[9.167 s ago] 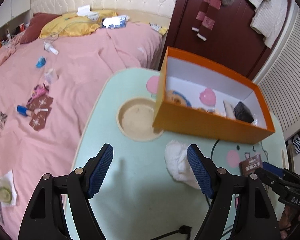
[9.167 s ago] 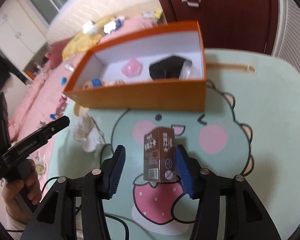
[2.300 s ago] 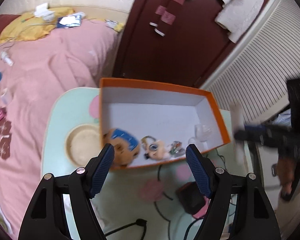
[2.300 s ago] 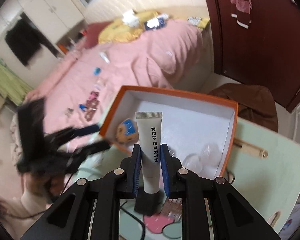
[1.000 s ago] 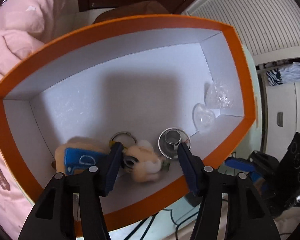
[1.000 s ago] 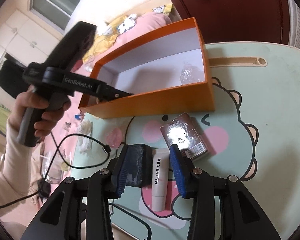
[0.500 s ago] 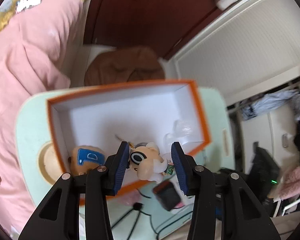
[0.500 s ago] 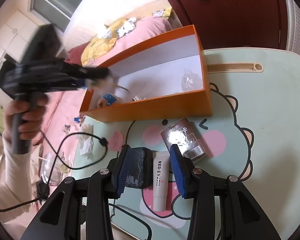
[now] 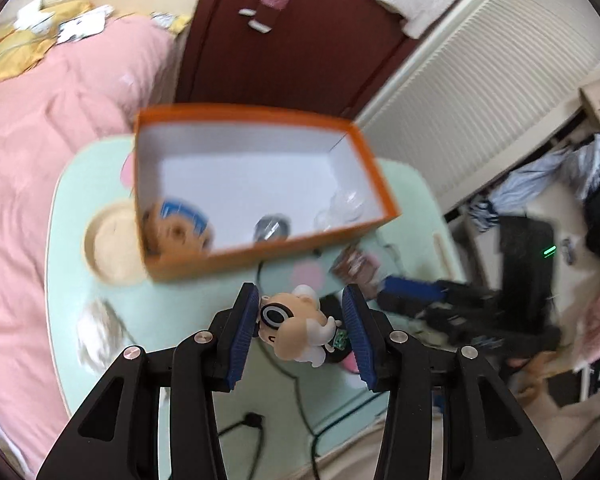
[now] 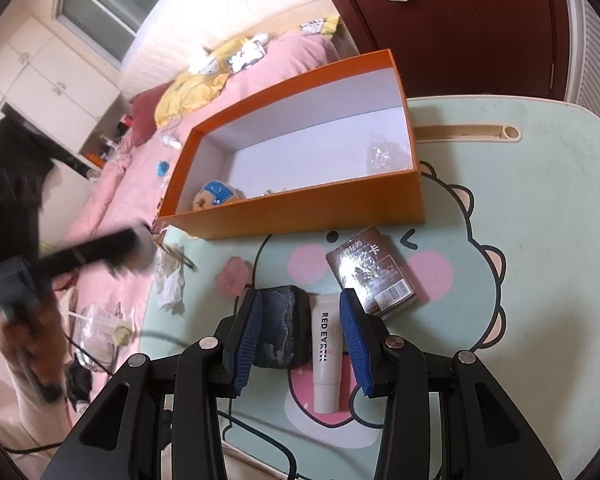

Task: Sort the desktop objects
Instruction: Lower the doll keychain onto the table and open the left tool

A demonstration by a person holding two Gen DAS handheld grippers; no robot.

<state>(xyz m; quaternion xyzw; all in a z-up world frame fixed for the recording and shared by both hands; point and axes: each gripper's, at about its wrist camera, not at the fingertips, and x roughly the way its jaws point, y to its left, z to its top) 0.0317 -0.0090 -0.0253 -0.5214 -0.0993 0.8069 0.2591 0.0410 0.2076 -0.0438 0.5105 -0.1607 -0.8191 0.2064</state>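
Fingers (image 9: pixel 244 332) of the left gripper (image 9: pixel 300 330), tilted downward above the table (image 9: pixel 172 320), clamp a small plush toy (image 9: pixel 296 330).

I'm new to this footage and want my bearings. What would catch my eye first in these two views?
The orange box at the far side of the mint cartoon table, nearly empty apart from a round plush. Next, the little cartoon figure clamped in the left gripper, lifted above the table in front of the box. The right gripper straddles a white tube and a dark block.
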